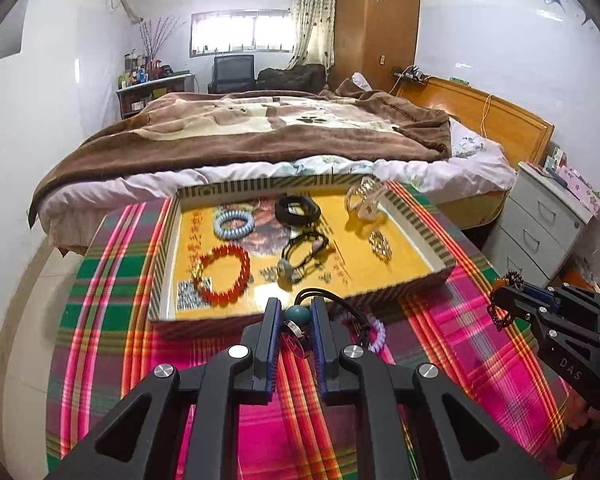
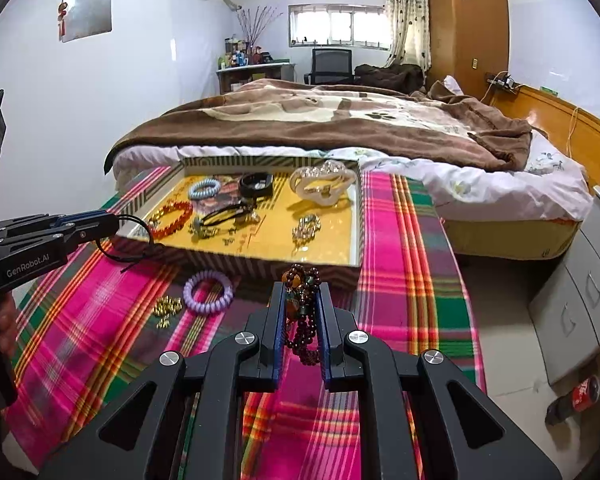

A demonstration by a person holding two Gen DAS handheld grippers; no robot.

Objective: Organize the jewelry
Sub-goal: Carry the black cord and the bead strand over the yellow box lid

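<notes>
Left claw: clenched on a black cord tie w/ a teal bead between the pads; cord loops out to the right of the fingers. In the right wrist view the same claw sits at the box's near-left corner, cord hanging below it over the cloth.

Right claw: clenched on a dark bead string w/ amber and green beads at the top; the strand hangs down between the fingers. In the left wrist view this claw is to the right of the box, above the cloth, beads dangling from the tip.

Box: shallow, striped walls, yellow floor, set on the plaid cloth covering the bench, w/ the bed just behind it. Contents:
- red bead bracelet, near-left
- blue coil tie, behind the red bracelet
- black band, rear centre
- black cord tie w/ charm, centre
- clear hair clip, rear-right
- gold piece, right, in front of the clip

On the cloth, outside the box, near its front wall:
- purple coil tie
- gold bead cluster, just left of the purple tie; the two are close, contact unclear.

Drawer unit stands at far right, beside the bed.
</notes>
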